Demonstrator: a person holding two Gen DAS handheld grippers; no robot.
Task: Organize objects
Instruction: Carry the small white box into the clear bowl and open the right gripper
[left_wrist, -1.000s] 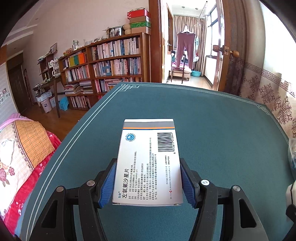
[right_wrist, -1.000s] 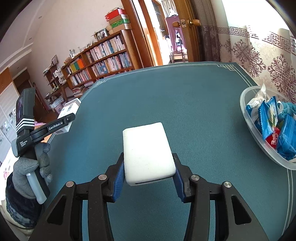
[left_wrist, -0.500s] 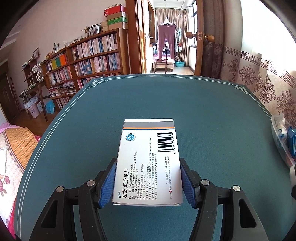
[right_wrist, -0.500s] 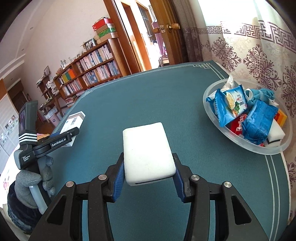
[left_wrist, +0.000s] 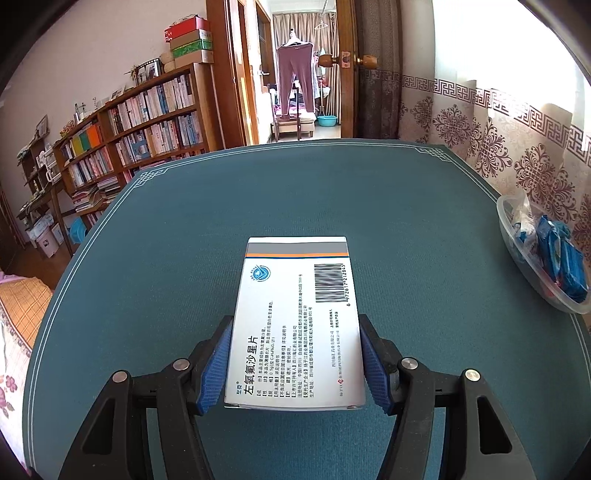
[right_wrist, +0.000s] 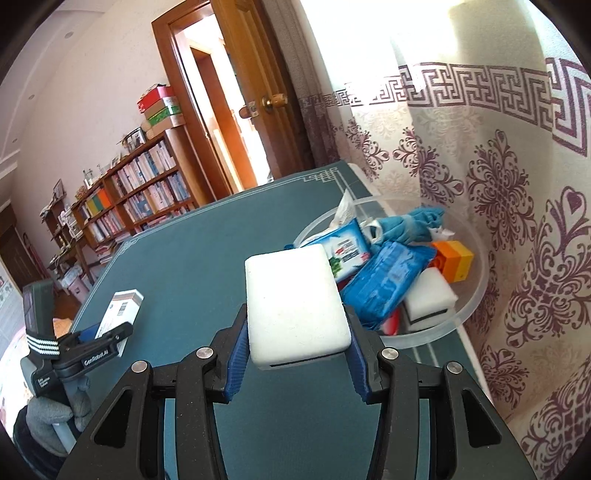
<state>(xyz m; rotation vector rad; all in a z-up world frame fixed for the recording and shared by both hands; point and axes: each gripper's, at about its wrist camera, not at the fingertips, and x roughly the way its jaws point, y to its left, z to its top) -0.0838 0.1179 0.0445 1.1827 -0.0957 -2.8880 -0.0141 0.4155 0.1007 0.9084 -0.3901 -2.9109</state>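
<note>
My left gripper (left_wrist: 295, 360) is shut on a white medicine box (left_wrist: 295, 321) with a barcode, held flat above the teal table (left_wrist: 332, 192). In the right wrist view my right gripper (right_wrist: 297, 354) is shut on a white rectangular block (right_wrist: 295, 302), held just left of a clear plastic bowl (right_wrist: 467, 306). The bowl holds blue wipe packs (right_wrist: 384, 280), a blue cloth, an orange block (right_wrist: 452, 260) and a white sponge. The same bowl (left_wrist: 517, 254) shows at the right edge of the left wrist view. The left gripper with its medicine box (right_wrist: 118, 314) appears at the lower left of the right wrist view.
A patterned curtain (right_wrist: 517, 184) hangs right behind the bowl along the table's right edge. Bookshelves (left_wrist: 147, 125) and an open wooden door (left_wrist: 354, 62) stand beyond the far edge. A gloved hand (right_wrist: 48, 417) holds the left gripper's handle.
Both views have swung to the right. The bowl has come from the right edge toward the middle of the right wrist view, close to the white block. The bowl has entered the left wrist view.
</note>
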